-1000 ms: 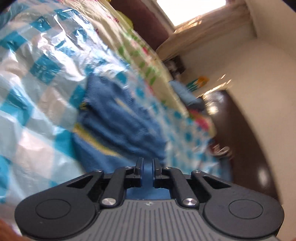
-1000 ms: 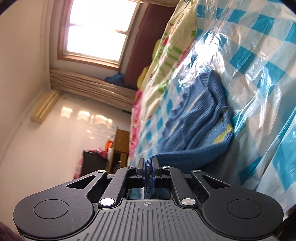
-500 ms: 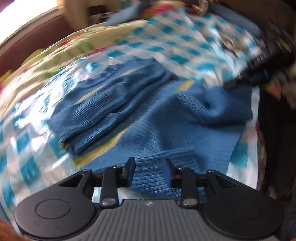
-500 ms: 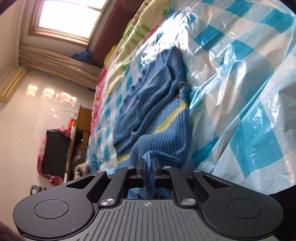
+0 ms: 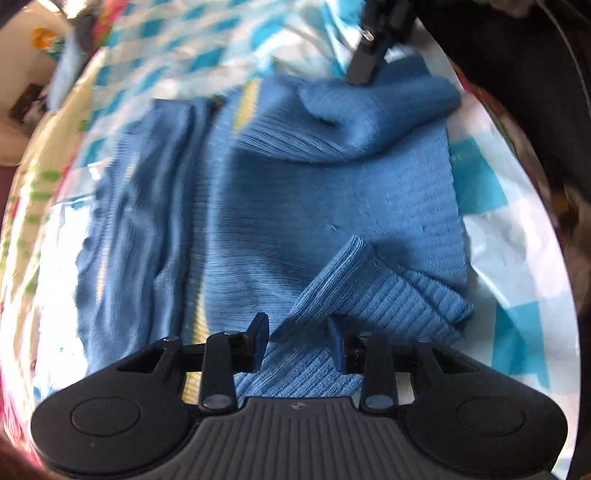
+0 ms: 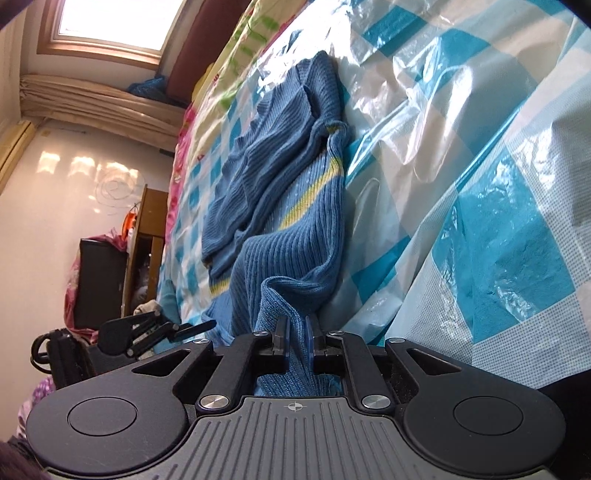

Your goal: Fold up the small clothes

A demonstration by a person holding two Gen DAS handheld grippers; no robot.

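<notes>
Below, the left gripper (image 5: pixel 297 343) has its fingers (image 5: pixel 258 341) spread over a sweater (image 5: pixel 295 199) hem; the right gripper (image 6: pixel 296 341) pinches another hem fold; the blue sweater lies half-folded on a bed's checked plastic sheet (image 6: pixel 480 166).

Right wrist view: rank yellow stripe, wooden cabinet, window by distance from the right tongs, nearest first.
From the right tongs, shut on the blue sweater:
1. Yellow stripe, on the sweater just ahead.
2. Wooden cabinet, left, beside the bed.
3. Window, top left, on the far wall.
</notes>
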